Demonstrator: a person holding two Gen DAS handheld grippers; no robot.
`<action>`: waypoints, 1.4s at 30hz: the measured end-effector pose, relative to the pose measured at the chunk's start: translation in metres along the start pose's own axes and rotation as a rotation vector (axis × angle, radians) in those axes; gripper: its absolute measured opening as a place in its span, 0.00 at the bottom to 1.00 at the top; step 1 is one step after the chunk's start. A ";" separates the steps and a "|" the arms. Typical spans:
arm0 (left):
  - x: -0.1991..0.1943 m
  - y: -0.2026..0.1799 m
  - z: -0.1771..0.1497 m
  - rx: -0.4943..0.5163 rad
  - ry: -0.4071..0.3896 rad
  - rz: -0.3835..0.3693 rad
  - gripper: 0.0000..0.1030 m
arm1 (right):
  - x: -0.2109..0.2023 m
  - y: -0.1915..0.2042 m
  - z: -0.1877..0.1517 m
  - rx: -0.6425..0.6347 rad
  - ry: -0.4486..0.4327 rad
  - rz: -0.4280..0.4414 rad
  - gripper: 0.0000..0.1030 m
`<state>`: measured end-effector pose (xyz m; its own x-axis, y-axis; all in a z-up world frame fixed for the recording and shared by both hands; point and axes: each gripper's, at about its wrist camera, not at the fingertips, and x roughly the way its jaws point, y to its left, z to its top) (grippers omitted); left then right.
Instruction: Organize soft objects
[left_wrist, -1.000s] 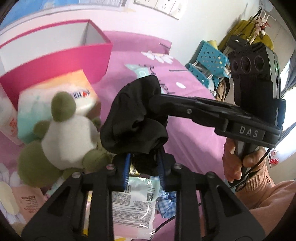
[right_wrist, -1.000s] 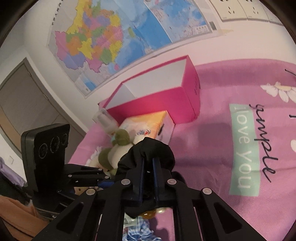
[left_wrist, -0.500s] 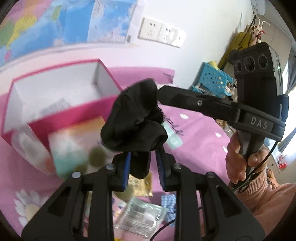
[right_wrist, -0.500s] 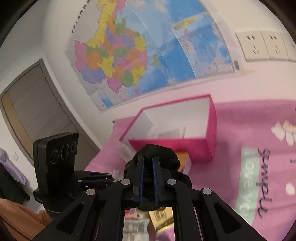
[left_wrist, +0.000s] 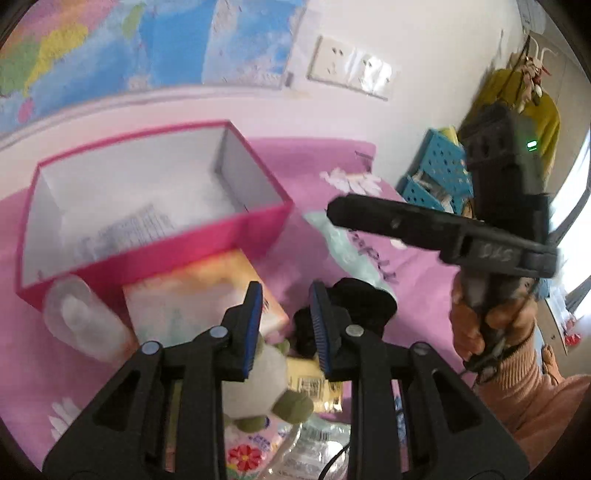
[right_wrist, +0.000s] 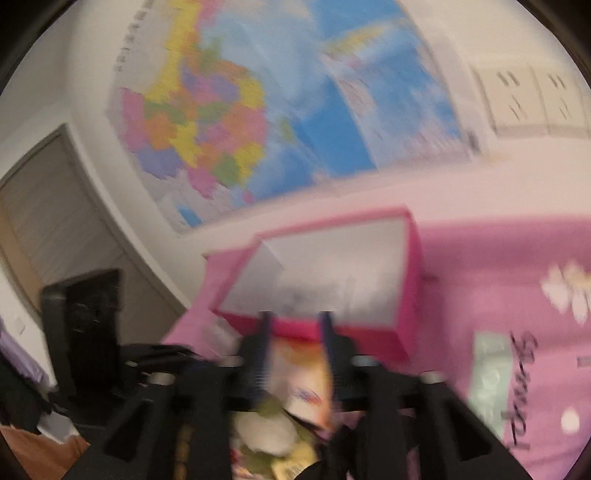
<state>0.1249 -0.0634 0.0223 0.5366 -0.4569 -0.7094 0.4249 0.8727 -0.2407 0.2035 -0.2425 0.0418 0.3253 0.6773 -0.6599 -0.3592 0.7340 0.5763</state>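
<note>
A black cloth (left_wrist: 364, 308) lies bunched on the pink sheet, just right of my left gripper (left_wrist: 286, 325), which is open and empty. My right gripper (right_wrist: 295, 345) is open and empty too; it also shows in the left wrist view (left_wrist: 334, 212), raised above the cloth. A white and green plush toy (left_wrist: 264, 384) lies under my left fingers. The pink box (left_wrist: 155, 251), open with a white inside, stands behind. It also shows in the blurred right wrist view (right_wrist: 369, 332).
An orange and white tissue pack (left_wrist: 192, 295) and a clear bottle (left_wrist: 85, 321) lie in front of the box. Plastic packets (left_wrist: 314, 387) lie near the plush. Blue baskets (left_wrist: 439, 177) stand at the right. A wall with a map (right_wrist: 258, 110) is behind.
Both grippers have opened and let go of the black cloth, which has dropped onto the sheet beside the plush. The right gripper has pulled away.
</note>
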 end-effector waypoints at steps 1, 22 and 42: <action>0.002 0.000 -0.003 0.003 0.009 -0.006 0.27 | 0.002 -0.008 -0.008 0.011 0.016 -0.035 0.62; 0.036 -0.029 -0.026 0.052 0.120 -0.089 0.51 | 0.000 -0.046 -0.073 0.026 0.178 -0.104 0.18; 0.002 0.005 0.059 0.036 -0.073 0.128 0.46 | 0.030 0.034 0.052 -0.167 -0.042 -0.002 0.16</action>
<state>0.1712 -0.0703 0.0587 0.6393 -0.3545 -0.6824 0.3743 0.9186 -0.1265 0.2463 -0.1946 0.0671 0.3612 0.6800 -0.6380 -0.4977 0.7192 0.4848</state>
